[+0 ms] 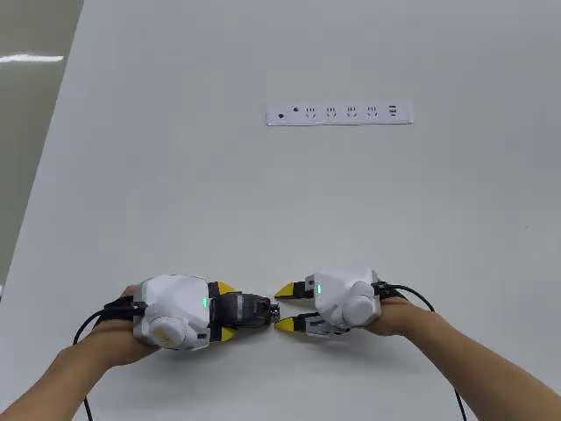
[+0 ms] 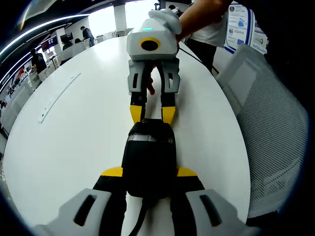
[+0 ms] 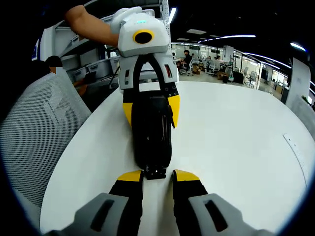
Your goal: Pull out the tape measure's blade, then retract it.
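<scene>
Head view: tape measure [image 1: 248, 310] on white worktop [image 1: 263, 202], near 6 o'clock.
Left hand-held gripper [image 1: 226, 310]: holds the tape measure.
Right hand-held gripper [image 1: 286, 308]: a bit wide, at its 3 o'clock end.

White table [image 1: 219, 193]. White power strip [image 1: 339, 113] lies flat toward 12 o'clock, sockets in a row. Grey floor [image 1: 31, 105] at 10 o'clock. Grey mesh chair [image 2: 268, 123] at 3 o'clock in the left gripper view.

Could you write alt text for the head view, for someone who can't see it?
On a white table, the left gripper clamps a black tape measure; the right gripper faces it, open yellow-tipped fingers flanking its tip. A power strip lies beyond.
</scene>
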`<action>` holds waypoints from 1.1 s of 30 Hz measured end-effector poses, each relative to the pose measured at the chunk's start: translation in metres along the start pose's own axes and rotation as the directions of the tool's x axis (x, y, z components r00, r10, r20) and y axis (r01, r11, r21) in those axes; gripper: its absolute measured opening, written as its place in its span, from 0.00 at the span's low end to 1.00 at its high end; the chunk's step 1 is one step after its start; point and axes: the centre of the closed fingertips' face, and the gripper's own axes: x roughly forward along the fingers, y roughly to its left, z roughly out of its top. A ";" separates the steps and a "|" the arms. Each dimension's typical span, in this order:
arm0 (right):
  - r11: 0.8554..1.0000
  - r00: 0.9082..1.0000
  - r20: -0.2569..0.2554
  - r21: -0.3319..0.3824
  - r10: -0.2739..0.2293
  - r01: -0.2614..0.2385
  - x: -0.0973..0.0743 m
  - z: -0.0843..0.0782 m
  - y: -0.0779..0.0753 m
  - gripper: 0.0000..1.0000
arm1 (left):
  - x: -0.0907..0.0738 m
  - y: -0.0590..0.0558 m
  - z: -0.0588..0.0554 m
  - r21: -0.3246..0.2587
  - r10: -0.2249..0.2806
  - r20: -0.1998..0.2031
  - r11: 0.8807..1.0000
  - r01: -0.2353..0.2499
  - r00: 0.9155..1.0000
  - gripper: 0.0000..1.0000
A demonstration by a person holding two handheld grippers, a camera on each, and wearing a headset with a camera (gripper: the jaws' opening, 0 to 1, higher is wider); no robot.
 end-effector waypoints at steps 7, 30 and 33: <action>0.999 0.999 0.004 -0.023 0.035 -0.034 0.001 0.001 0.005 0.15 | 0.000 0.000 -0.001 -0.007 -0.008 0.017 1.000 0.008 1.000 0.30; 0.998 0.999 -0.030 -0.057 0.037 -0.039 0.002 0.003 0.004 0.11 | -0.002 0.001 -0.002 -0.054 -0.008 0.069 0.998 0.012 0.998 0.30; 0.998 0.999 -0.035 -0.057 0.040 -0.042 0.001 0.004 0.005 0.11 | -0.002 0.001 -0.002 -0.054 -0.008 0.066 0.998 0.012 0.998 0.30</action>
